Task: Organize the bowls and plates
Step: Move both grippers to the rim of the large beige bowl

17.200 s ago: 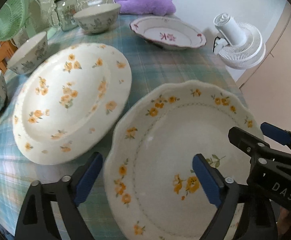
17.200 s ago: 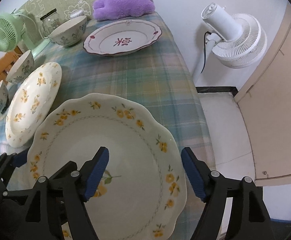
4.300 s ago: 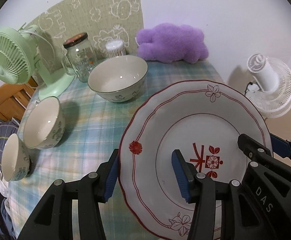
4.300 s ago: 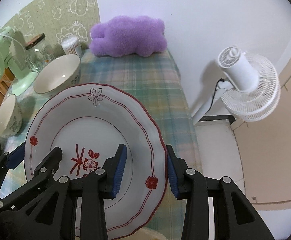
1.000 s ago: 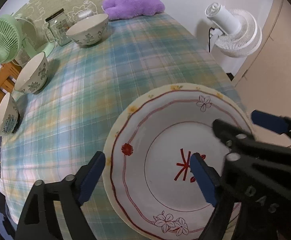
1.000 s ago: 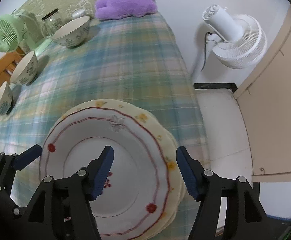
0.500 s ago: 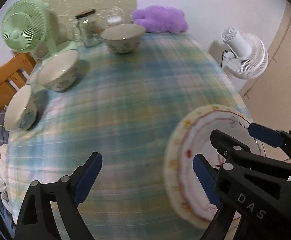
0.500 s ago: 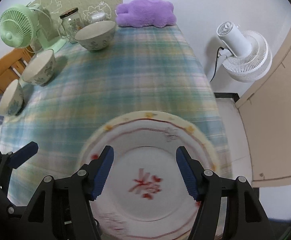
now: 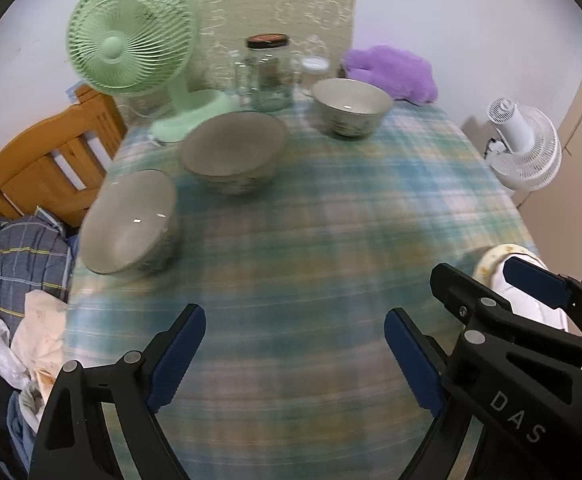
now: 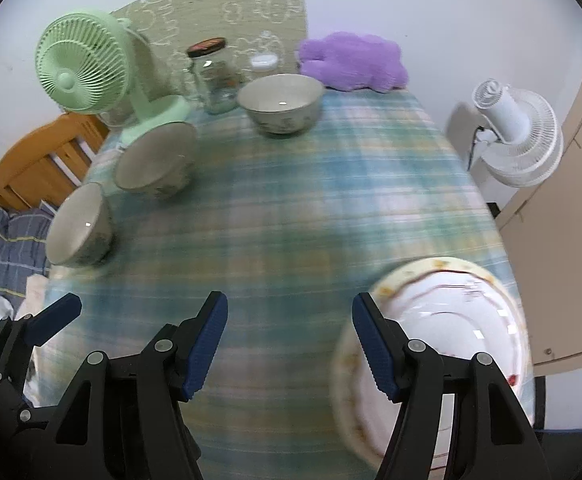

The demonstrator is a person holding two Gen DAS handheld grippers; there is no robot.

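The red-patterned plate (image 10: 451,320) is no longer between my pads as it was a few seconds ago; it now lies on top of the yellow-flowered plates, making one stack (image 10: 351,380) at the near right edge of the bench (image 10: 291,220). Both views have swung away from that stack toward the bowls within the last second, and the plaid cloth is smeared with motion. I judge the plate half of the job done, with the bowls next.

Three bowls are apart from one another on the left and far side: the nearest bowl (image 9: 129,222) at the left edge, the middle bowl (image 9: 233,152) beyond it near the green fan (image 9: 131,40), and the far bowl (image 9: 351,106) just in front of the purple plush (image 9: 391,72), with a glass jar (image 9: 267,72) beside it.

The left hand-held gripper (image 9: 295,356) is spread wide and released, holding nothing and touching nothing, over bare cloth. The right hand-held gripper (image 10: 289,344) is likewise wide apart and empty; its right finger overlaps the stack's rim in view, but I cannot tell whether it touches.
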